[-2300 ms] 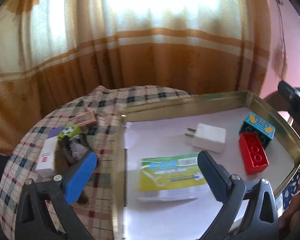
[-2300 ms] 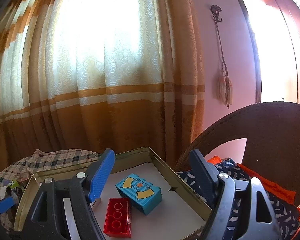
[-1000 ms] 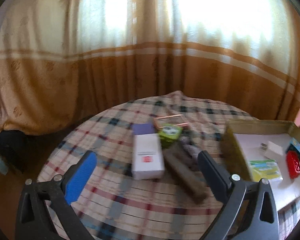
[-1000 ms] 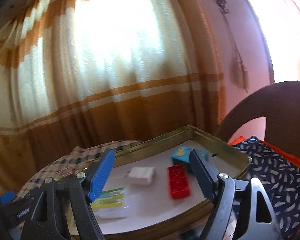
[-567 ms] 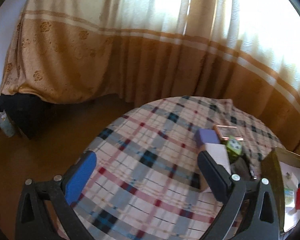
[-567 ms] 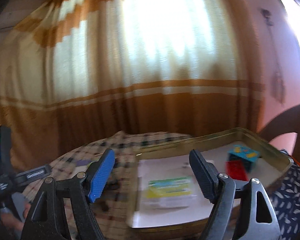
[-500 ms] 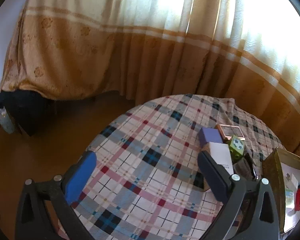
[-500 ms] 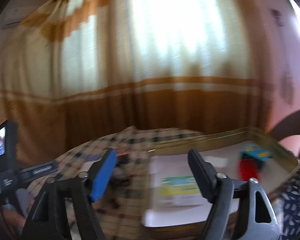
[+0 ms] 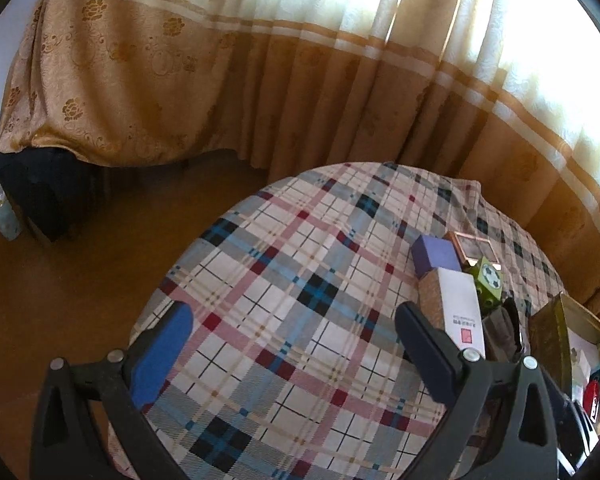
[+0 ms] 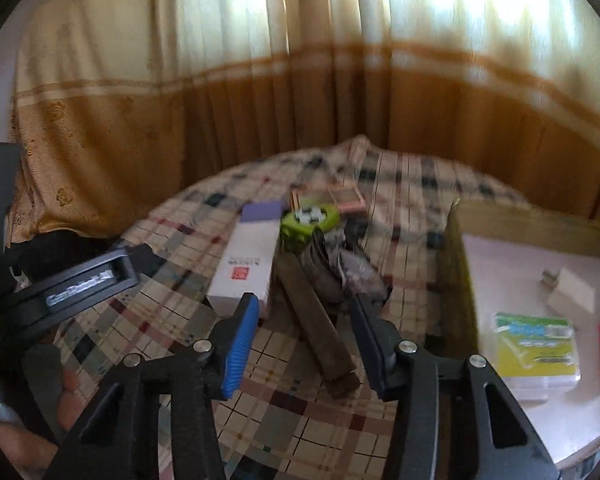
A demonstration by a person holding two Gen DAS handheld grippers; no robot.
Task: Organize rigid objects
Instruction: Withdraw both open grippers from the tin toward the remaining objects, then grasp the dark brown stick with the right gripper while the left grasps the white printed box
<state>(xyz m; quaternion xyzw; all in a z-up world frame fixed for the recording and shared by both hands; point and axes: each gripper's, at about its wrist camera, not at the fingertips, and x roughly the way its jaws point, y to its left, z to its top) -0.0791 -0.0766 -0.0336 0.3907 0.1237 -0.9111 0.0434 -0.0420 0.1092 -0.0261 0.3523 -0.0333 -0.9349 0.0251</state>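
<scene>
Covering round table: plaid cloth (image 9: pixel 284 280); behind: tan curtain (image 9: pixel 260 92); floor (image 9: pixel 80 280) brown

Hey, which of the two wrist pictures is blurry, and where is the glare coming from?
Right wrist view: motion-smeared, so the tall white box and plaid tablecloth look soft. Left wrist view: sharp, the checks on the cloth are crisp. Both: backlit cream and tan curtain blows out white, and fisheye bending curves the edges.

The left tool (image 9: pixel 292 344) points downward with its jaws wide apart and nothing between them. The right tool (image 10: pixel 302 320) is closing, pads touching nothing.
</scene>
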